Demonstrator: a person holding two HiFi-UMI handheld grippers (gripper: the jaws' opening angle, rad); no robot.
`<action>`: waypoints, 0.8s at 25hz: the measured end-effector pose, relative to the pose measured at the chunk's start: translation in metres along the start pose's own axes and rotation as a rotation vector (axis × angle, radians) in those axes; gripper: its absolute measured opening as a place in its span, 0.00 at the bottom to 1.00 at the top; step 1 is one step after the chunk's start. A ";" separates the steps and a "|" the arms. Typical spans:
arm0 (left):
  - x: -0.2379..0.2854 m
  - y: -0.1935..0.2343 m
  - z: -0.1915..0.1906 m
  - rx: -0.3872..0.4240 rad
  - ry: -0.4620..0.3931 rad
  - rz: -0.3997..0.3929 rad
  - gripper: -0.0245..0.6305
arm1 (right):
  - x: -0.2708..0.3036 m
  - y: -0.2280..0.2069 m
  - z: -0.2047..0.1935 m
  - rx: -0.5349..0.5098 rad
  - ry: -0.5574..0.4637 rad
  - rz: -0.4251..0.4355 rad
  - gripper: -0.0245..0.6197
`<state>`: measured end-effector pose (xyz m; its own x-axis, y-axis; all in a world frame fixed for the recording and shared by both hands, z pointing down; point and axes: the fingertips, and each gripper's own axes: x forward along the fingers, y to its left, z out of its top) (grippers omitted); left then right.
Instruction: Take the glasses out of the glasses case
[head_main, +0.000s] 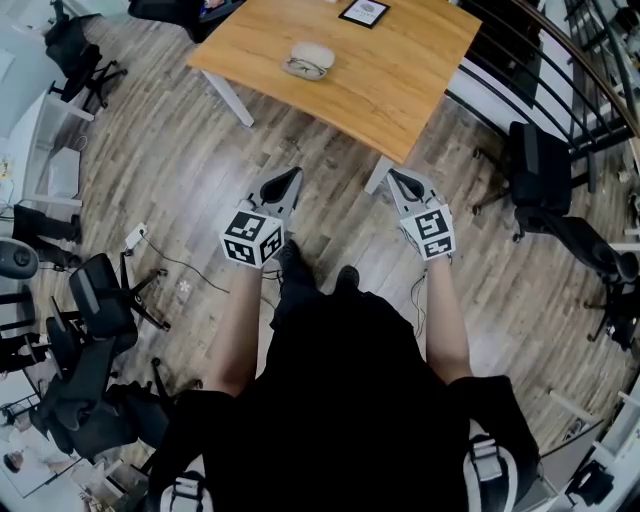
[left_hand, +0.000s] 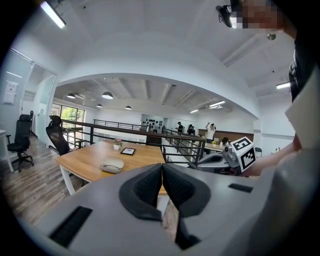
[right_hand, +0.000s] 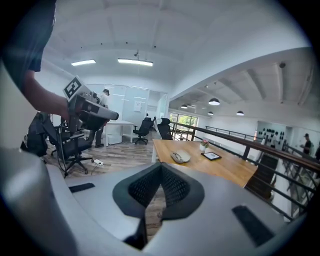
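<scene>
Nearest the lens: the person (head_main: 350, 400), in black, standing with both forearms held forward.

Left gripper (head_main: 290, 178): jaws pressed together tip to tip, nothing between them. Its own view shows the dark pads meeting with no gap.

Right gripper (head_main: 397, 177): jaws likewise pressed together and empty.

The two grippers are held side by side, apart from each other, over the wood-plank floor (head_main: 180, 170). Both point towards the table and neither touches anything.

Behind and between the grippers, the person's shoes (head_main: 347, 278) stand on the floor. To the left of the left gripper, a white power strip (head_main: 135, 238) with a trailing cable lies on the planks. Further left stand black office chairs (head_main: 100, 300). To the right of the right gripper, another black chair (head_main: 540, 180) stands by the dark railing (head_main: 560, 50).

Ahead of both grippers is the wooden table (head_main: 400, 90), its near corner in front of the right gripper.

Glasses case (head_main: 310, 60): pale, oval, resting on the tabletop, ahead of the left gripper and well apart from both. Dark rims at its near side appear to be the glasses (head_main: 303, 68). Whether they sit inside the case or on it cannot be determined.

Beyond the case, near the table's far edge, are a black picture frame (head_main: 364, 12) and a small potted plant (left_hand: 117, 145).
</scene>
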<state>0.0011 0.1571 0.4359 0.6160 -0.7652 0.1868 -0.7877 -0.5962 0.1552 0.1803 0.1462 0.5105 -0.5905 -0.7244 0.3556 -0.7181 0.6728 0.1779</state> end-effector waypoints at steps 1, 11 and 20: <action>0.000 0.000 0.000 0.003 0.001 0.004 0.07 | 0.000 -0.001 0.001 -0.003 -0.006 -0.004 0.05; -0.004 0.007 -0.004 0.002 -0.003 0.034 0.07 | 0.002 0.005 0.006 -0.017 -0.012 0.005 0.05; -0.006 0.009 -0.003 -0.006 -0.014 0.021 0.09 | 0.001 0.004 0.011 0.001 -0.028 0.004 0.16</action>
<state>-0.0093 0.1573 0.4386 0.5991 -0.7809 0.1767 -0.8004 -0.5786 0.1569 0.1724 0.1463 0.5015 -0.6037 -0.7255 0.3303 -0.7158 0.6757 0.1759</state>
